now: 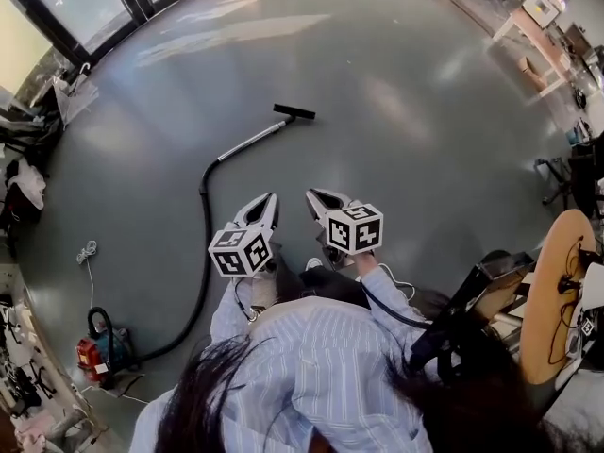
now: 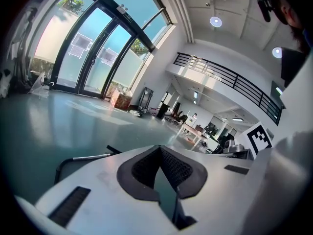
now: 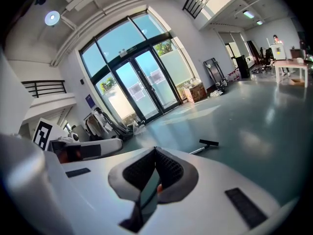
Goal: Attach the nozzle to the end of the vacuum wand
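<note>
A silver vacuum wand (image 1: pixel 251 142) lies on the grey floor ahead of me, with a black floor nozzle (image 1: pixel 294 112) at its far end. A black hose (image 1: pixel 201 253) curves from the wand back to a small red and blue vacuum cleaner (image 1: pixel 102 347) at the lower left. My left gripper (image 1: pixel 268 199) and right gripper (image 1: pixel 312 196) are held side by side in the air, short of the wand, both shut and empty. The wand (image 2: pixel 90 156) and nozzle (image 2: pixel 113 150) show over the left gripper (image 2: pixel 159 148). The nozzle (image 3: pixel 209 143) shows beyond the right gripper (image 3: pixel 156 151).
Glass doors (image 3: pixel 142 84) stand at the far left side of the hall. A round wooden table (image 1: pixel 557 291) and a dark stand are close on my right. Clutter lines the left wall (image 1: pixel 24 159), and a white cord (image 1: pixel 87 251) lies on the floor. Desks (image 1: pixel 538 26) stand far right.
</note>
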The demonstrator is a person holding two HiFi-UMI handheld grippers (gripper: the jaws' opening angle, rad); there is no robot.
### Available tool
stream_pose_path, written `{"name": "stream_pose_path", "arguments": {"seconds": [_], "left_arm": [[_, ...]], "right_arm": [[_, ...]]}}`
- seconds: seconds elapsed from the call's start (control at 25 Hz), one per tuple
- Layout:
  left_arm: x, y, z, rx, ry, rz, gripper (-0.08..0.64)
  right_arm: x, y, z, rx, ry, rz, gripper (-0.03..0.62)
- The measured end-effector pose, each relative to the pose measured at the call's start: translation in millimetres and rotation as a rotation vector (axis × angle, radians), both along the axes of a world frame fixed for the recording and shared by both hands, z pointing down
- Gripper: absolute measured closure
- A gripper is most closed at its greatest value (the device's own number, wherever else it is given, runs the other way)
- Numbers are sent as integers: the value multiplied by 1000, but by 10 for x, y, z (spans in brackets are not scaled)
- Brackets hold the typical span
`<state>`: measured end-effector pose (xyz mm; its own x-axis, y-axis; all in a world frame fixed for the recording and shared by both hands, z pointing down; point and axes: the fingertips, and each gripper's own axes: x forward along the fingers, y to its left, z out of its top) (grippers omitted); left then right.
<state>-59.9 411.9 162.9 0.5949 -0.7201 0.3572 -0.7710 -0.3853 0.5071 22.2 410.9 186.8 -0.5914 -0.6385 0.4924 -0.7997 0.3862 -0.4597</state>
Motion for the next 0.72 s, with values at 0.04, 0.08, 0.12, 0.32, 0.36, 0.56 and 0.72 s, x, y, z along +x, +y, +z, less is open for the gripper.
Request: {"name": "stream_pose_path", "arguments": {"seconds": [0.04,0.08,0.12,0.32,0.36,0.56,0.72], "left_arm": [[-24,75,-14,1,-4,-5,554],[-51,143,-30,4,-9,-12,555],[-71,206,-45,8,-16,-17,554],[-64,497,-47,15,-35,-33,555],[-69,535,-39,14,-33,-37,555],[-177,665,-65,23,-47,-28,554],[-355,753,-79,19,-29,-41,554]], "right_arm": [[-35,62,-7,2,-3,-9,586],[-71,114,-15,5,-7,-18,586],[-101,160,-24,7,-11,-26,586],[-138,378,-31,15,-9,-62,586],[-154,413,-34,17,-6,-69,586],[-319,508,-83,23,-4,-83,586],[-507,615,-109,25,-8,-101,586]]}}
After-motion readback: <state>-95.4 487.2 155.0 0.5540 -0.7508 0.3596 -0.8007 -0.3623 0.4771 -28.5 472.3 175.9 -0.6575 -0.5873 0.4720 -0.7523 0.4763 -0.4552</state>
